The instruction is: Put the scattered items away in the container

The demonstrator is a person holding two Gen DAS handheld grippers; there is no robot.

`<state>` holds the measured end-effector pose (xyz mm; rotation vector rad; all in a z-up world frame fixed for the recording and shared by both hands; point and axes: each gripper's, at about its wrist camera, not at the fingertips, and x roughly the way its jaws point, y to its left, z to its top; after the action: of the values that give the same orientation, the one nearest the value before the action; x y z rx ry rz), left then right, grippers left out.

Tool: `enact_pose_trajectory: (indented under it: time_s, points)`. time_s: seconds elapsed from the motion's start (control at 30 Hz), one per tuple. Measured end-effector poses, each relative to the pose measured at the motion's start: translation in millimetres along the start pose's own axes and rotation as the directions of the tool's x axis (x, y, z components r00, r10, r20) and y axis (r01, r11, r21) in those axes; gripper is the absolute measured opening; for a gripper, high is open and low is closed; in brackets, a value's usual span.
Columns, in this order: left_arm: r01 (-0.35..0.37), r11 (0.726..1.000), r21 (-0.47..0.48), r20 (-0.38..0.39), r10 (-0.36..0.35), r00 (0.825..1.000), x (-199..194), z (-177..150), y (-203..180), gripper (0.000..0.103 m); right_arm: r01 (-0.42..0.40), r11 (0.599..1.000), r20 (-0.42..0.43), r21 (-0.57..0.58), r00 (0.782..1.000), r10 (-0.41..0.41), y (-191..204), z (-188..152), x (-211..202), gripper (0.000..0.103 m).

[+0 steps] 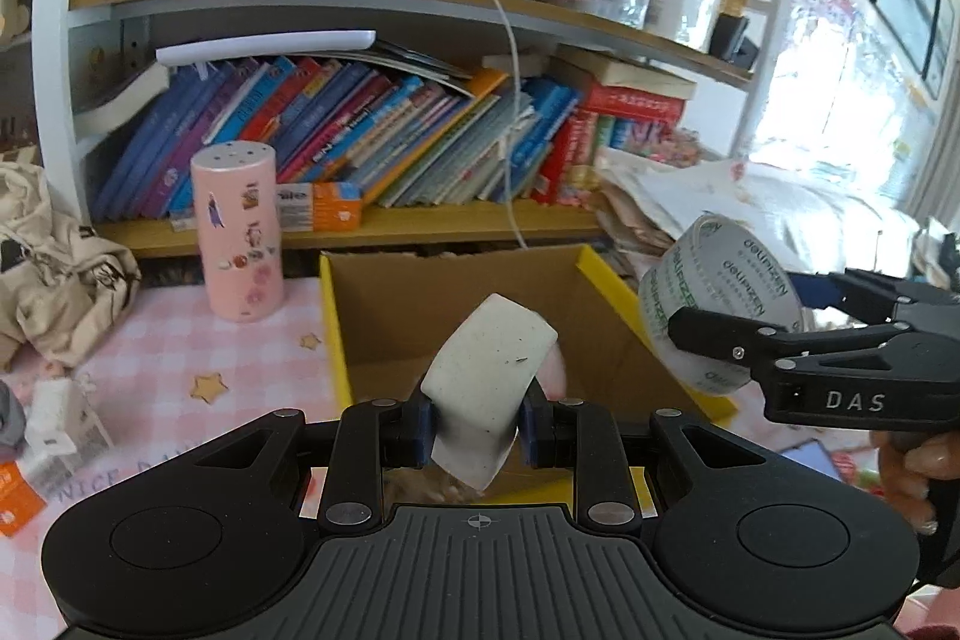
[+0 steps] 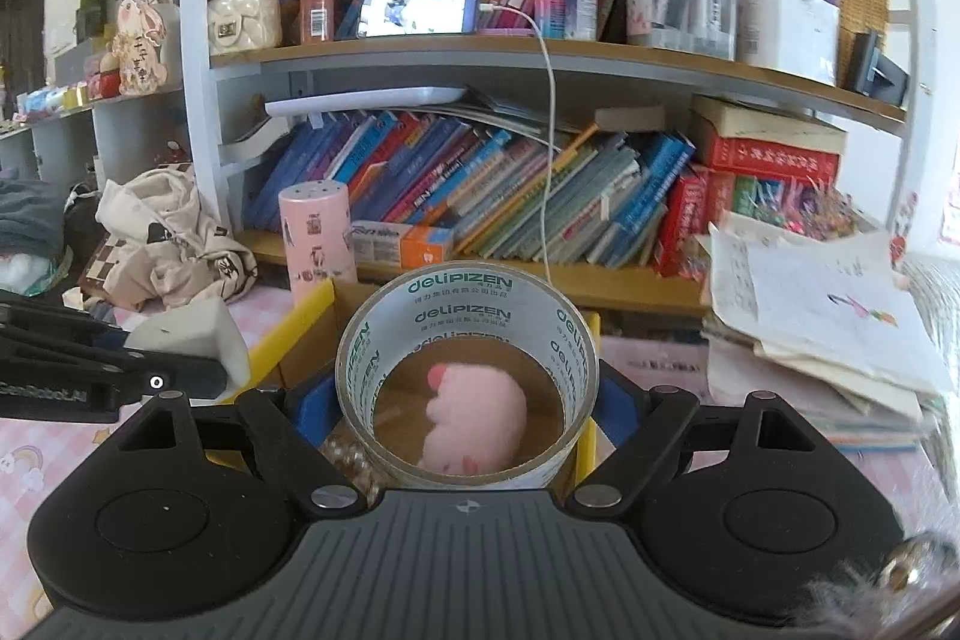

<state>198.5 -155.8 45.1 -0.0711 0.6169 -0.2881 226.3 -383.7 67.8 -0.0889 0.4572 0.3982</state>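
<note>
My left gripper (image 1: 474,430) is shut on a white eraser-like block (image 1: 489,376) and holds it over the near edge of the yellow-rimmed cardboard box (image 1: 333,322). My right gripper (image 2: 468,400) is shut on a roll of clear tape (image 2: 467,370) printed "delipizen", above the box's right side; the roll also shows in the left wrist view (image 1: 714,304). Through the roll I see a pink plush toy (image 2: 474,418) lying inside the box (image 2: 300,322). The white block also shows at the left of the right wrist view (image 2: 192,334).
A pink sticker-covered cylinder (image 1: 237,232) stands left of the box on the pink checked cloth (image 1: 180,358). Wooden stars (image 1: 209,387), a small carton (image 1: 60,430) and an orange packet (image 1: 15,496) lie at left. Bookshelves (image 1: 360,220) stand behind; stacked papers (image 2: 810,316) lie at right.
</note>
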Motion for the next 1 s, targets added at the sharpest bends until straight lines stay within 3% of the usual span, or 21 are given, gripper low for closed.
enact_pose_trajectory:
  time_s: [0.3,0.53,0.73,0.87,1.0]
  points:
    - [-0.044,0.994,0.099,-0.084,0.053,0.995,45.3,3.8,-8.5,0.025,-0.087,0.995,-0.087,-0.057,0.993,0.082,-2.8,22.8,64.4,0.082]
    - [-0.051,0.988,0.149,-0.158,0.075,0.985,75.7,2.4,-13.6,0.025,-0.179,0.978,-0.161,-0.104,0.974,0.161,2.5,44.1,117.4,0.082]
    - [-0.047,0.984,0.17,-0.223,0.085,0.971,94.1,-2.6,-16.2,0.025,-0.317,0.935,-0.32,-0.159,0.913,0.255,26.0,48.0,168.1,0.082]
    - [-0.051,0.983,0.178,-0.247,0.094,0.964,99.0,-5.5,-17.0,0.025,-0.37,0.908,-0.415,-0.195,0.87,0.265,44.5,38.6,194.5,0.082]
    - [-0.06,0.984,0.169,-0.268,0.104,0.958,103.8,-8.2,-16.1,0.025,-0.397,0.889,-0.471,-0.227,0.844,0.257,58.3,28.6,212.8,0.082]
